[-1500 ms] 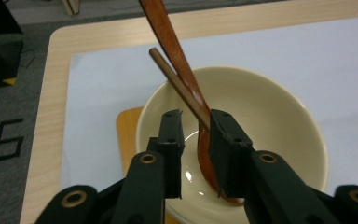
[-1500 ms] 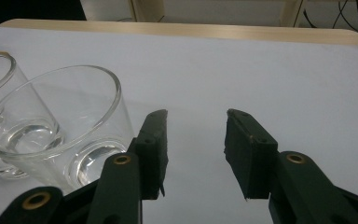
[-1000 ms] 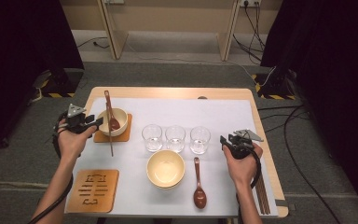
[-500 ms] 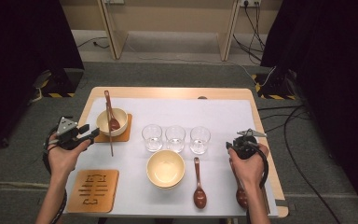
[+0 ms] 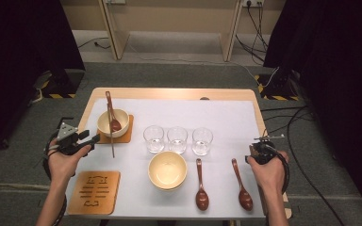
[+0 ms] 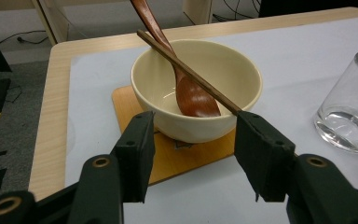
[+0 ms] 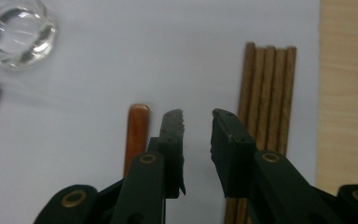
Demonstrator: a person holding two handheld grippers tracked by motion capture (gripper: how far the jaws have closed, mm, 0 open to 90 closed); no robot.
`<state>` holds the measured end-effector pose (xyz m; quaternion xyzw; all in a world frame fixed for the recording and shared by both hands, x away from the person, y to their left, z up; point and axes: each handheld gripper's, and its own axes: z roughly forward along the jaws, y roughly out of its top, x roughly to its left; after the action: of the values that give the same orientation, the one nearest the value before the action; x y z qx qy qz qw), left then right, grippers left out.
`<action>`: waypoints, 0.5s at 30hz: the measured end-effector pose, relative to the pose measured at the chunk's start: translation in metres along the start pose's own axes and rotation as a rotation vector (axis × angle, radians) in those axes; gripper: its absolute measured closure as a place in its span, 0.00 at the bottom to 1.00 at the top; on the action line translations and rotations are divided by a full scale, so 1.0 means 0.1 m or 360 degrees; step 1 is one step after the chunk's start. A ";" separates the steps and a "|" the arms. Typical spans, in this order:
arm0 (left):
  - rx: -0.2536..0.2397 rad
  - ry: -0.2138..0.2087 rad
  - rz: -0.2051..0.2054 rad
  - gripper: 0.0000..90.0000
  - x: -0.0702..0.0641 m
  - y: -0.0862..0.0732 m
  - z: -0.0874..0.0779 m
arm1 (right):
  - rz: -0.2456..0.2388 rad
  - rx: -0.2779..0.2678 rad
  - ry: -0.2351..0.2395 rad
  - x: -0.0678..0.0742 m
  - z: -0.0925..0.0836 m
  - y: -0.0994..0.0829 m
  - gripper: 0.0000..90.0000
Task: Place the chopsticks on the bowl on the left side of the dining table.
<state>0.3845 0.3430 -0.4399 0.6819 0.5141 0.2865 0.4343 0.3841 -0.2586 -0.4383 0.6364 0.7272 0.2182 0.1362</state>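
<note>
- Left gripper view: the left gripper [image 6: 191,140] stands wide open with nothing between its jaws, which have just been opening.
- Just ahead of it sits a cream bowl [image 6: 168,116] on a wooden coaster [image 6: 186,156]. A wooden spoon [image 6: 193,100] lies inside the bowl.
- A single chopstick [image 6: 186,70] lies across the bowl's rim. Its near end comes down to the tip of the jaw on the right of this view; I cannot tell whether they touch.
- I judge that chopstick light, stiff and smooth. Resting on the rim, it will likely roll or tip at a nudge, so the best hold is across its thickness near the low end, clear of the bowl.
- The bowl looks hard and breakable, and it may slide on the coaster if pushed.
- In the right gripper view, the right gripper [image 7: 196,116] has its jaws partly open and empty above the white mat. They have just been closing.
- A bundle of chopsticks [image 7: 268,93] lies flat just beside its jaw on the side of the tabletop's [image 7: 340,93] wooden edge.
- A spoon handle [image 7: 137,126] lies just beside the other jaw, and a glass [image 7: 18,32] stands well ahead.
- The sticks lie tight together and flat, so picking one out calls for a narrow pinch at an end; otherwise its neighbours may drag along.
</note>
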 end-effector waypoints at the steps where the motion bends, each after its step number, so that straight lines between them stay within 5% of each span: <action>1: -0.0001 -0.0003 -0.0003 0.52 0.00 0.00 0.00 | 0.0019 0.0026 -0.0013 -0.03 0.00 -0.01 0.84; 15: 0.0008 -0.0012 0.0001 0.51 -0.03 -0.02 0.00 | 0.0084 0.0240 -0.0066 -0.16 0.11 -0.06 0.88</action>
<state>0.3824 0.3401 -0.4412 0.6843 0.5128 0.2829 0.4346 0.3864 -0.2729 -0.4520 0.6681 0.7216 0.1531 0.0969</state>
